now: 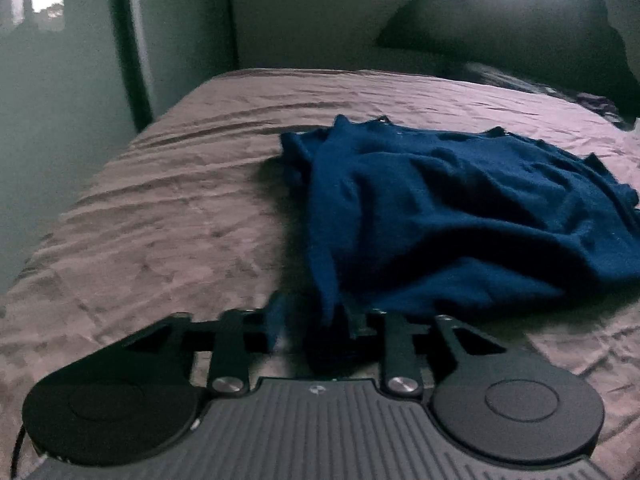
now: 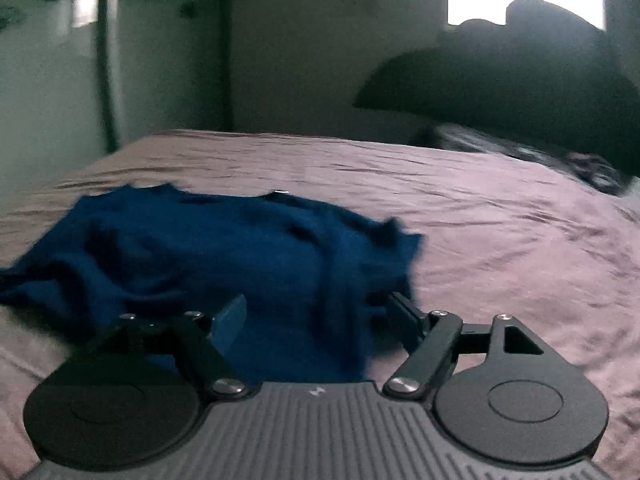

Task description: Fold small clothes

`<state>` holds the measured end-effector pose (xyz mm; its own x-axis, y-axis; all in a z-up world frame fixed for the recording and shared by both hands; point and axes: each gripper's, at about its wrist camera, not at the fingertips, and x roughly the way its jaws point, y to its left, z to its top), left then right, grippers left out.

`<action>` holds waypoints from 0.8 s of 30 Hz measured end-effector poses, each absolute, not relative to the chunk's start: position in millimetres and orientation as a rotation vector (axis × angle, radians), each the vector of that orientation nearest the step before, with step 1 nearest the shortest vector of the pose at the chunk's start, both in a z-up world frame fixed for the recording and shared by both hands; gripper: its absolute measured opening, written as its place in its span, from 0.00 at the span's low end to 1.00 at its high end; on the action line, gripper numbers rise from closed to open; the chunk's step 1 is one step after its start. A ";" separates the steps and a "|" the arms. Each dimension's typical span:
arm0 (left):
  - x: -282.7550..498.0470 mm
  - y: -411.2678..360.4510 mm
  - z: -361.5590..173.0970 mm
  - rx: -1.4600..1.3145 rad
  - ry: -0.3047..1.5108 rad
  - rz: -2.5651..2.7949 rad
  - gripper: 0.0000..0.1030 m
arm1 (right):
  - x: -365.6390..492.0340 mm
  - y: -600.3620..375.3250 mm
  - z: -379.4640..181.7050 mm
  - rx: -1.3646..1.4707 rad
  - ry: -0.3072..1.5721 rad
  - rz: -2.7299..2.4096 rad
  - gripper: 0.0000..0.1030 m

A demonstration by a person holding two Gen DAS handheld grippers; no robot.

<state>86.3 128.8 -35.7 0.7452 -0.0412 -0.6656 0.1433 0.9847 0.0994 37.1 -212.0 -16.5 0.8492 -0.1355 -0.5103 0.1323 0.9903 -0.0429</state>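
Left wrist: left tool (image 1: 316, 320) spread around shirt (image 1: 460, 216) hem; right tool (image 2: 316, 320) spread over it. Shirt rumpled on bed (image 1: 168, 208), folding barely begun.

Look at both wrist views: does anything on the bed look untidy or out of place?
Yes. The blue garment lies rumpled and bunched on the pink bedsheet, not flat, with its near edge between the left gripper's fingers.
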 end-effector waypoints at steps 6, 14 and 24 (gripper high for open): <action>80.8 129.9 -33.5 0.150 0.723 -0.039 0.64 | 56.1 -211.2 -49.0 0.009 0.671 -0.136 0.75; 79.7 129.6 -32.1 0.164 0.724 -0.002 0.78 | 46.4 -194.1 -27.3 0.000 0.604 -0.101 0.75; 78.1 128.0 -33.4 0.179 0.723 0.051 0.91 | 61.7 -136.8 -16.1 -0.113 0.581 0.072 0.84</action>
<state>78.1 128.0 -33.4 0.7490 0.1084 -0.6536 0.0152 0.9834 0.1806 61.7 -136.8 -16.1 0.8337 0.0361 -0.5510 -0.0999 0.9913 -0.0861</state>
